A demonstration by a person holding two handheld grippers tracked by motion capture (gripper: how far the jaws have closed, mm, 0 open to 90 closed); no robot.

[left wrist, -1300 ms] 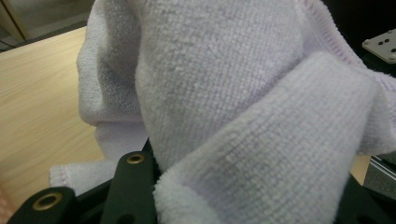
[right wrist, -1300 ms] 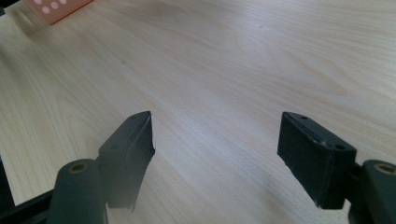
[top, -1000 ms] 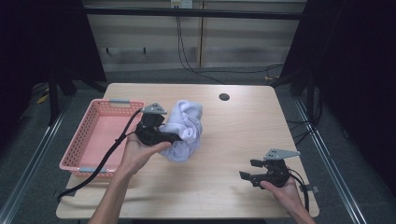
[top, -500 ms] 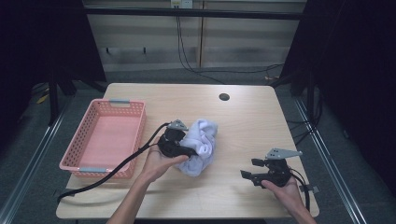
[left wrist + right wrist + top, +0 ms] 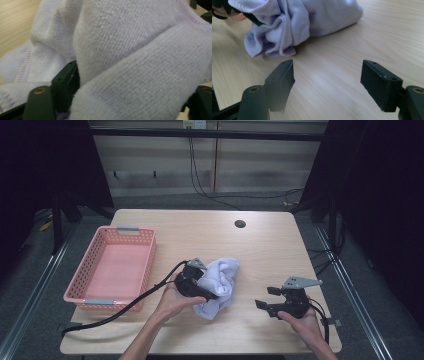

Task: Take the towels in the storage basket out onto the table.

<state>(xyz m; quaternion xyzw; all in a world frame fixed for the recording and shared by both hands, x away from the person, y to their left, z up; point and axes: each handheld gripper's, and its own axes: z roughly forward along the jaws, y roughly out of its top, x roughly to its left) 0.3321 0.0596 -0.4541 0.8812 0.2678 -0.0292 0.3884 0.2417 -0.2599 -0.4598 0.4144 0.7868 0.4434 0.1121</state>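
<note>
One pale lilac towel (image 5: 219, 282) lies crumpled on the wooden table (image 5: 260, 250), between the two grippers.

Its terry folds bunch between the jaws of the left gripper (image 5: 212, 296), which have just been opening and stand wide. The right gripper (image 5: 266, 297) hovers nearby, jaws apart around nothing. One pink perforated basket (image 5: 141, 237) sits well left, with nothing in it.

Pale lilac towel (image 5: 220, 282), pink basket (image 5: 95, 292)
</note>
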